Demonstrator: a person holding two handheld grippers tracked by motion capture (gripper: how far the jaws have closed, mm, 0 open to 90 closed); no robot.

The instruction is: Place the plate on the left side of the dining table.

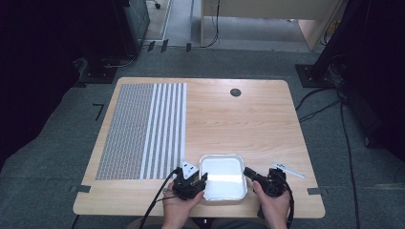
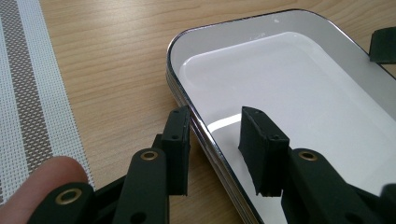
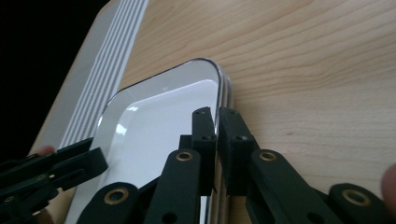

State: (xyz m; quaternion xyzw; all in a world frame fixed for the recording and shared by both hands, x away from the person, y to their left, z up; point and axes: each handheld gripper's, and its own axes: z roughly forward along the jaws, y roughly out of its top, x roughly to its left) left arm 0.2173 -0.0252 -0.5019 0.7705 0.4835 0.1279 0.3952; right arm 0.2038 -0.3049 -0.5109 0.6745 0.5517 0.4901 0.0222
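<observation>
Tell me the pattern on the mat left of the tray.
The mat: a fine grey-and-white weave, with broad white stripes along its right side, best in the high view.

The tray between my jaws looks like polished metal, its rim mirror-bright and its white floor smooth and glossy. My 2 grippers are matt black plastic with brass-coloured rivets. The table is pale wood grain, satin smooth. The mat looks like coarse woven plastic mesh.
</observation>
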